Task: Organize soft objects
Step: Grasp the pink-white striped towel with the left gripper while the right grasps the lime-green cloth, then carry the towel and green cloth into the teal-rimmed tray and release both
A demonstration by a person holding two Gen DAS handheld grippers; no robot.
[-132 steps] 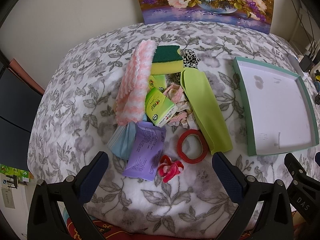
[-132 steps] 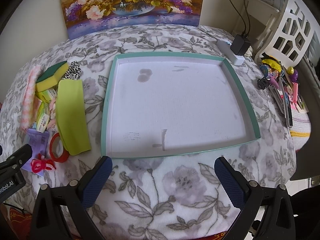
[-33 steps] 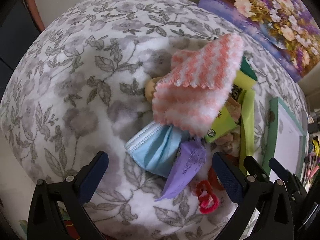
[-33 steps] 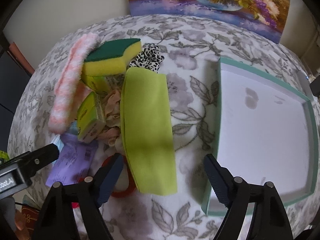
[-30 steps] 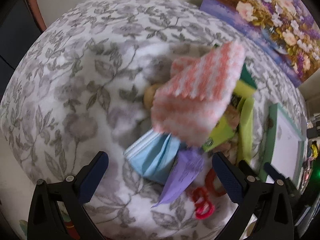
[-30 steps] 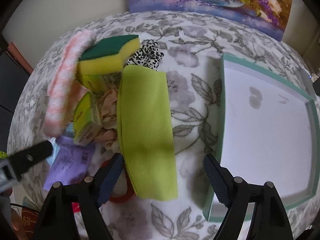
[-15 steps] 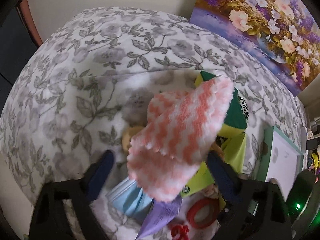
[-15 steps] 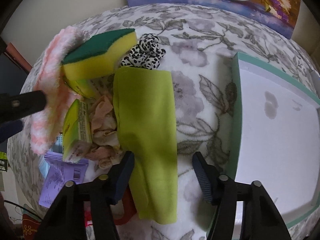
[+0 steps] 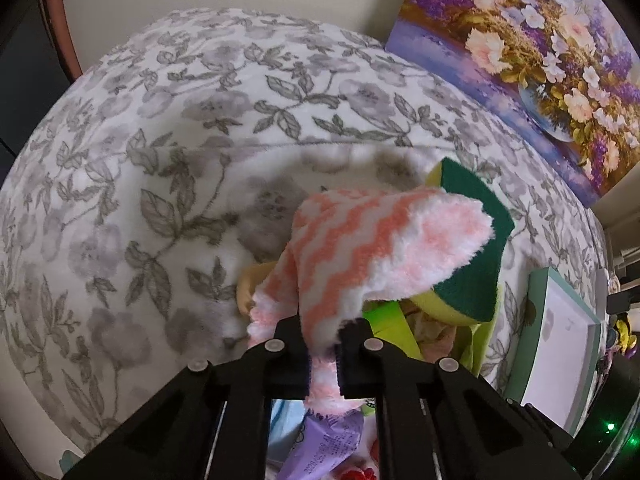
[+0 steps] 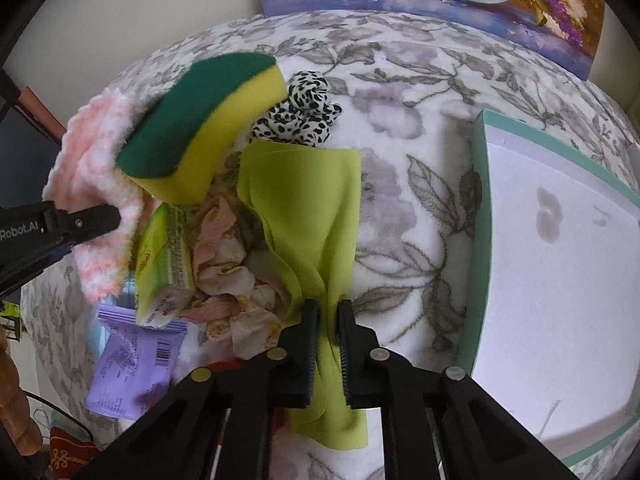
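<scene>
My left gripper (image 9: 323,334) is shut on the near end of a fluffy pink-and-white striped cloth (image 9: 384,248), which bunches up between its fingers; the same cloth (image 10: 96,184) and left gripper (image 10: 104,218) show at the left of the right wrist view. My right gripper (image 10: 328,316) is shut on a lime-green cloth (image 10: 308,208), pinching a fold of it. A green-and-yellow sponge (image 10: 204,124) leans on the pink cloth. Beside it lie a leopard-print scrunchie (image 10: 304,116), a green tissue pack (image 10: 162,264), crumpled pink fabric (image 10: 224,264) and a purple packet (image 10: 132,372).
A white tray with a teal rim (image 10: 480,216) lies on the flowered blanket (image 10: 400,80) to the right of the pile; it shows again (image 9: 540,320) in the left wrist view. A flower painting (image 9: 520,52) leans on the wall behind. A blue face mask (image 9: 288,420) peeks under the left gripper.
Both grippers went from wide open to shut, the left on the striped cloth, the right on the green cloth. Both moved in closer over the pile.
</scene>
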